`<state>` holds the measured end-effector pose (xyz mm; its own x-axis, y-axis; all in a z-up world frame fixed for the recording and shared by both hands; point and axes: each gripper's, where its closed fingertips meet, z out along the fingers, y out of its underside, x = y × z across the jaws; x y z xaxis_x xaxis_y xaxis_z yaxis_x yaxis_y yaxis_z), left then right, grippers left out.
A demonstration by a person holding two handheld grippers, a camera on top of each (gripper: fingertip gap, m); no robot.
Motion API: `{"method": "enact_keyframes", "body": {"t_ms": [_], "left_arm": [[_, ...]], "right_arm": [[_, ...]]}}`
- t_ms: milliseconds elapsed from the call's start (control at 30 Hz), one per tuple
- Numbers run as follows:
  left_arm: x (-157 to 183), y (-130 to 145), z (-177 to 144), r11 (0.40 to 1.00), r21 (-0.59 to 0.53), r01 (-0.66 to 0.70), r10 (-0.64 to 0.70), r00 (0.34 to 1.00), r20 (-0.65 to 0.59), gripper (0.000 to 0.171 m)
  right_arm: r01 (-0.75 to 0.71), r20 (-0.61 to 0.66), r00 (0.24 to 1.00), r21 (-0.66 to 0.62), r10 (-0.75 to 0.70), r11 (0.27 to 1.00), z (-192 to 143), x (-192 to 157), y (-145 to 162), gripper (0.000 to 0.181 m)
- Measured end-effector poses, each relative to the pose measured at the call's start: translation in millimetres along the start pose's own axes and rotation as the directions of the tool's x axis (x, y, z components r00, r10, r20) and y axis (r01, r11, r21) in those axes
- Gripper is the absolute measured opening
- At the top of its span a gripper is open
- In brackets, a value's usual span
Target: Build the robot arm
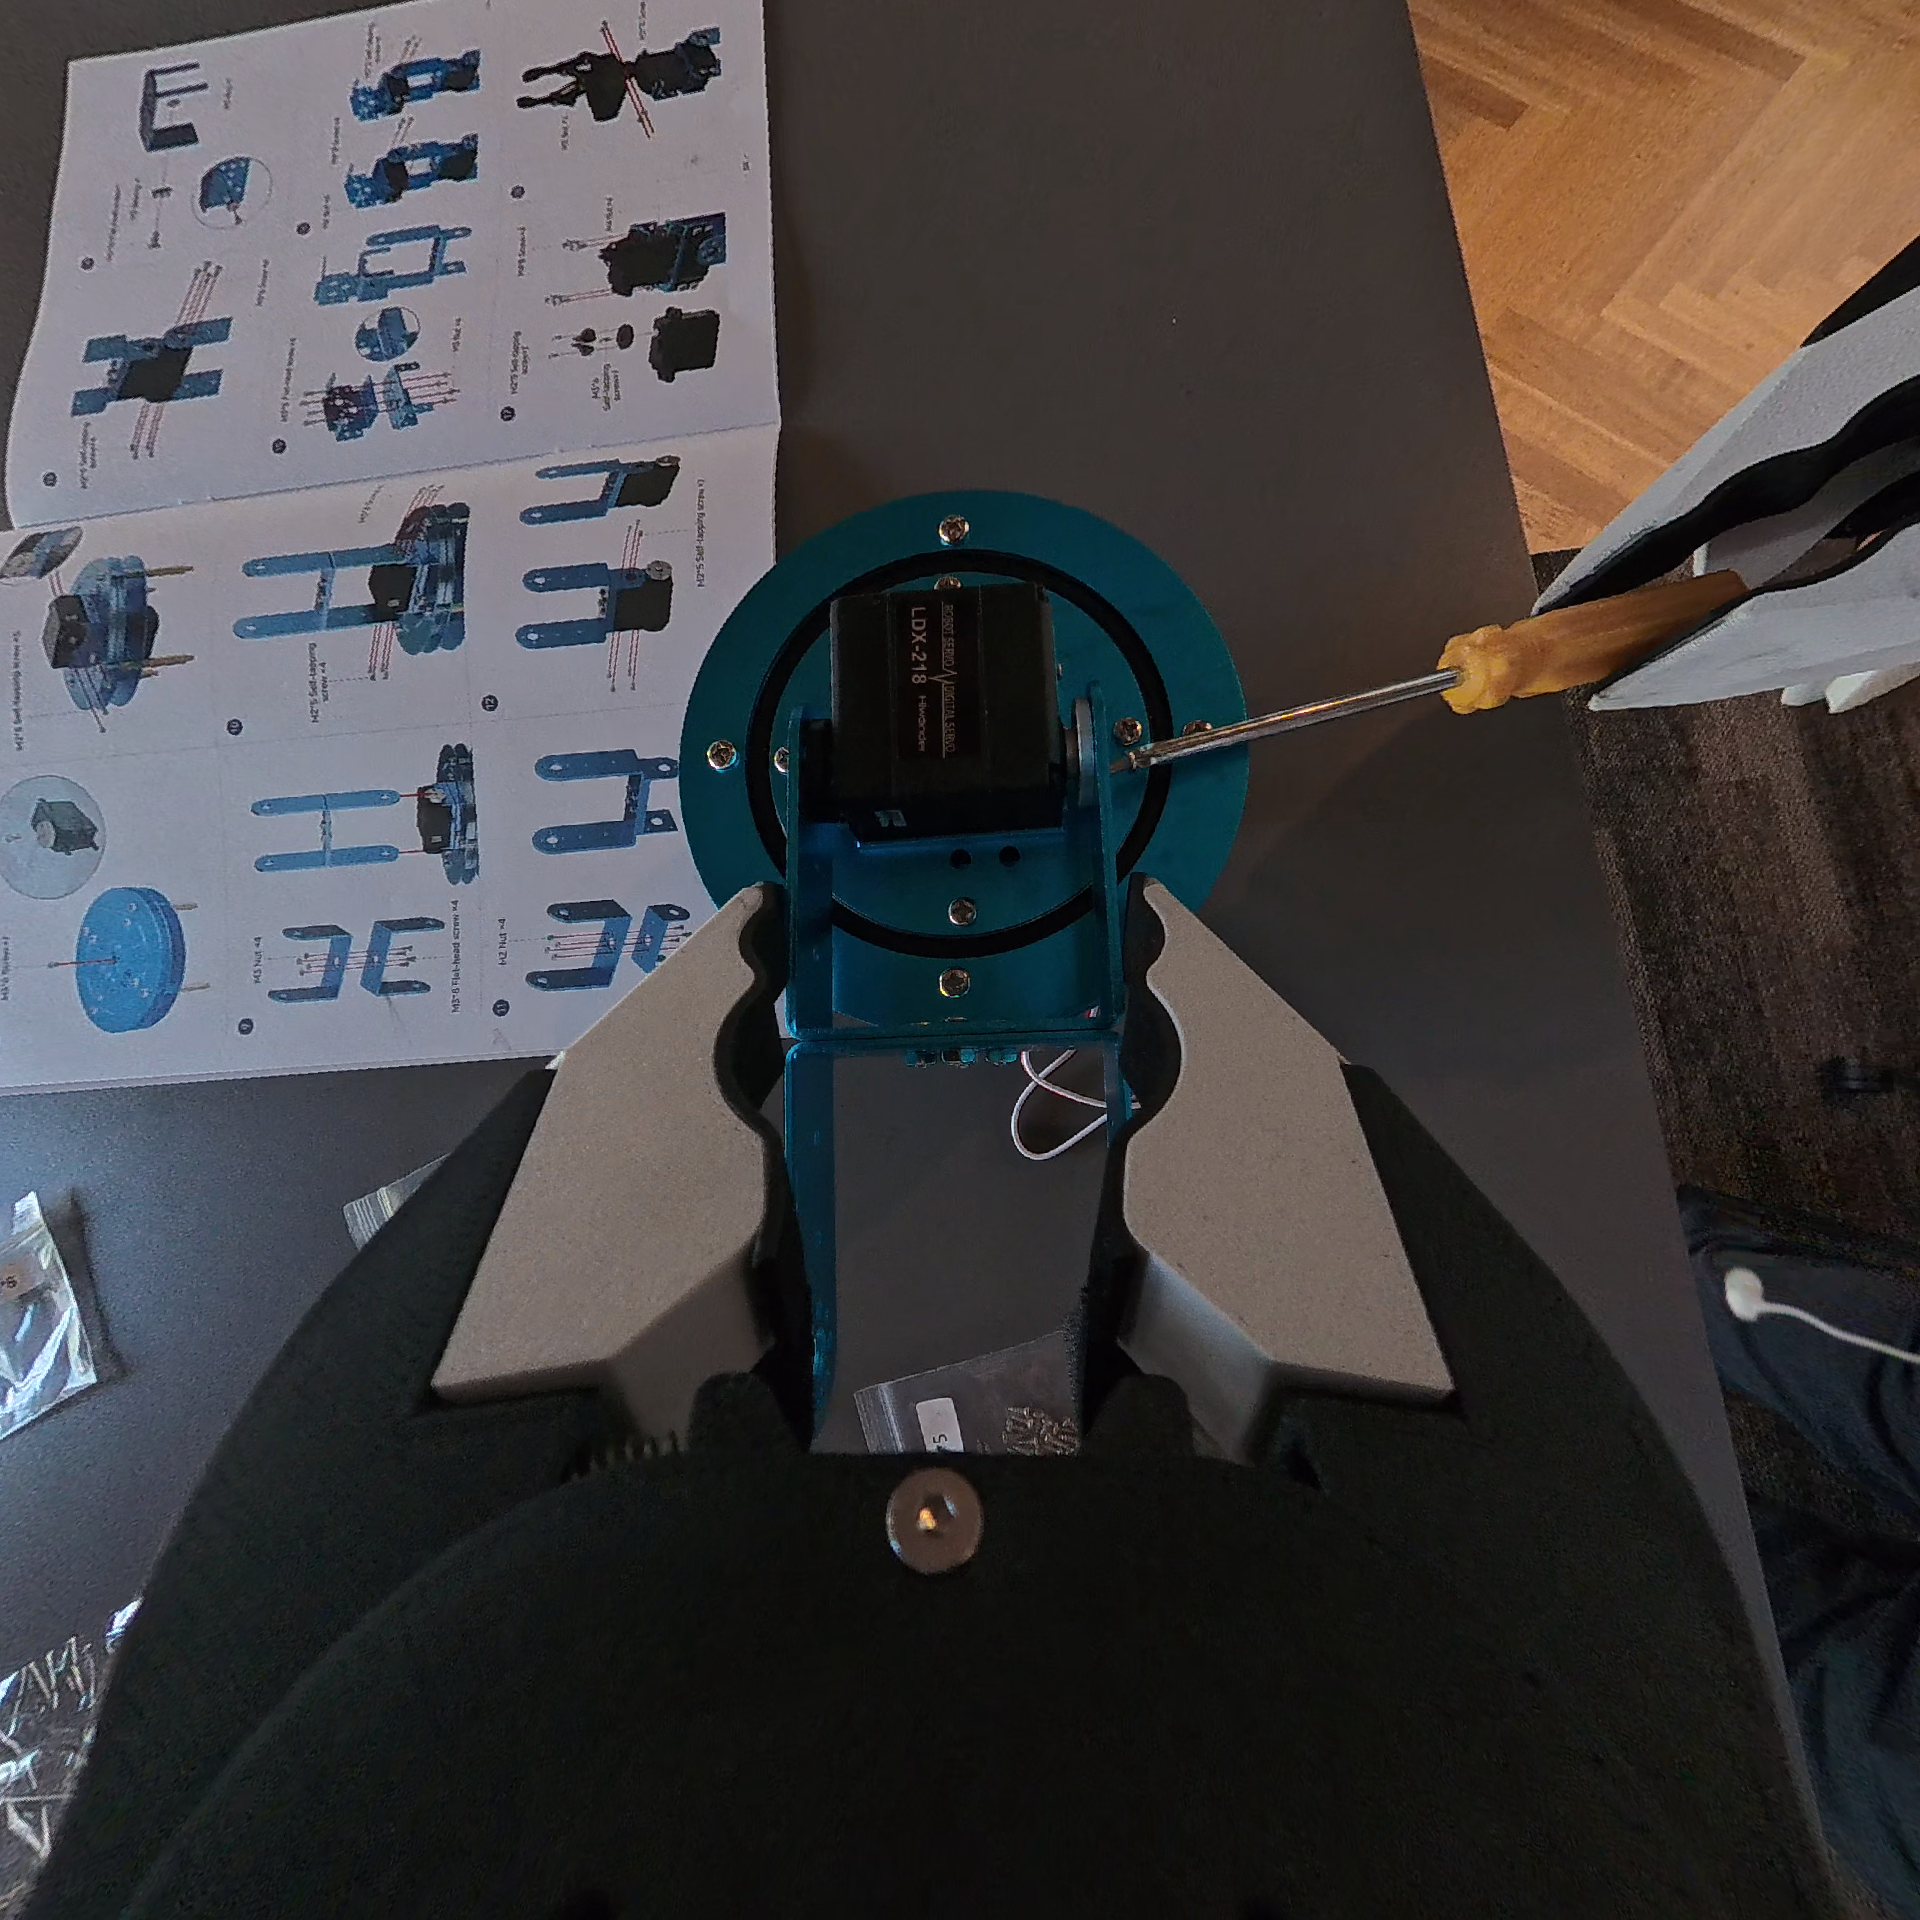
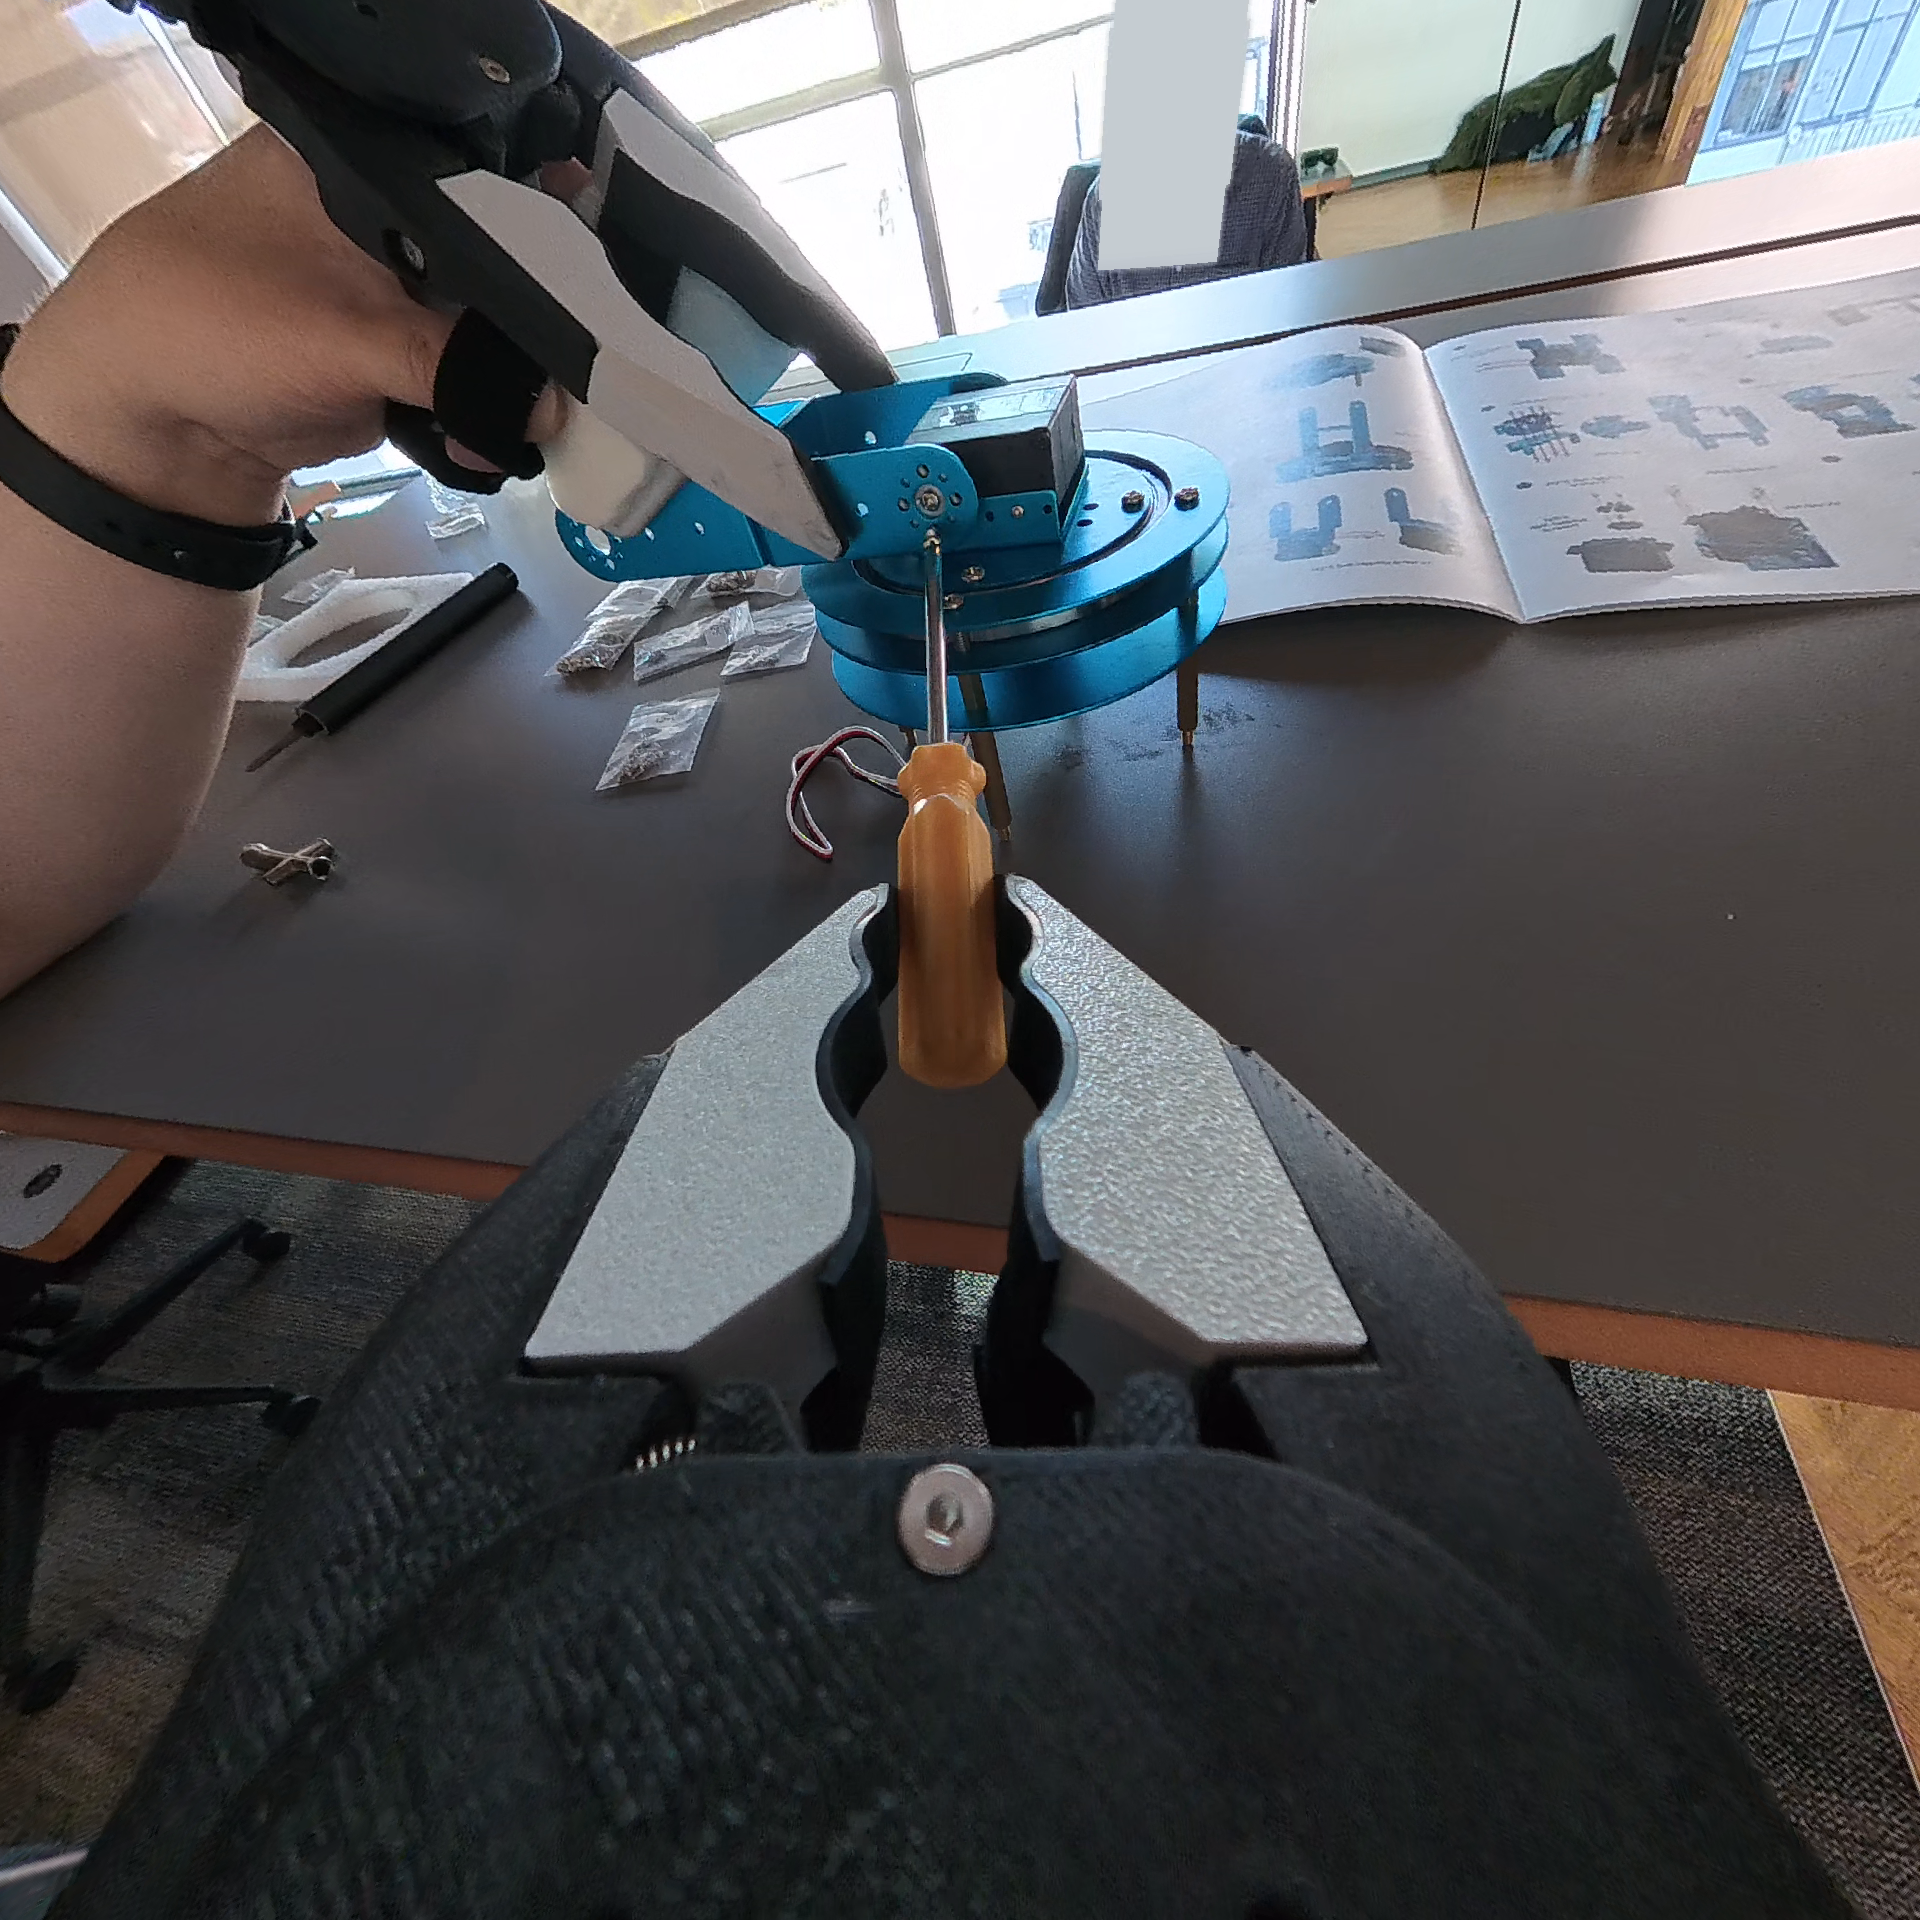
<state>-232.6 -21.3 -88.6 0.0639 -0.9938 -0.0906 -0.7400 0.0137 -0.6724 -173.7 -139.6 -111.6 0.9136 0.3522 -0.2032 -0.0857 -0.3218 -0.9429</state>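
Note:
A round blue metal base [image 1: 1195, 644] on brass legs stands on the dark table, with a black servo [image 1: 940, 707] mounted on top. My left gripper [image 1: 951, 904] is shut on the blue U-shaped bracket [image 1: 810, 935] that straddles the servo. My right gripper [image 2: 945, 904] is shut on the amber handle of a screwdriver [image 2: 951, 935]. The screwdriver's tip rests on a screw at the bracket's pivot disc [image 2: 932, 506], on the servo's side. In the left wrist view the screwdriver [image 1: 1558, 649] comes in from the right. The left gripper also shows in the right wrist view [image 2: 790, 488].
An open instruction booklet [image 1: 395, 540] lies left of the base. Several small bags of screws [image 2: 665, 727], a black tube [image 2: 416, 644], white foam and a small metal part [image 2: 289, 860] lie on the table [image 2: 1455, 935]. Red and white wires [image 2: 821, 779] trail from the base. A person's forearm [image 2: 114, 520] is at left.

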Motion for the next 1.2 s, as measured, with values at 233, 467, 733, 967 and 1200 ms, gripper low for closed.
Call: {"method": "enact_keyframes", "body": {"t_ms": [233, 467, 733, 967, 1200], "left_arm": [[0, 0, 0, 1.000, -0.001, 0.000, 0.000, 1.000, 0.001, 0.064], [0, 0, 0, 1.000, -0.006, -0.001, 0.001, 1.000, 0.005, 0.064], [0, 0, 0, 1.000, -0.012, -0.008, 0.008, 1.000, 0.014, 0.064], [0, 1, 0, 1.000, -0.022, -0.015, 0.016, 1.000, 0.027, 0.064], [0, 1, 0, 0.999, -0.027, -0.020, 0.021, 0.999, 0.029, 0.063]], "right_arm": [[0.007, -0.009, 1.000, -0.002, -0.007, 1.000, 1, 0, 0, 0.017], [0.007, -0.021, 1.000, -0.003, -0.007, 1.000, 2, -1, -1, 0.017], [-0.033, -0.042, 0.999, -0.023, 0.032, 0.999, 2, -5, -1, 0.017], [-0.177, 0.001, 0.984, -0.039, 0.177, 0.983, 4, -10, 2, 0.017], [-0.356, 0.085, 0.927, -0.107, 0.365, 0.928, 7, -18, 6, 0.017]]}}
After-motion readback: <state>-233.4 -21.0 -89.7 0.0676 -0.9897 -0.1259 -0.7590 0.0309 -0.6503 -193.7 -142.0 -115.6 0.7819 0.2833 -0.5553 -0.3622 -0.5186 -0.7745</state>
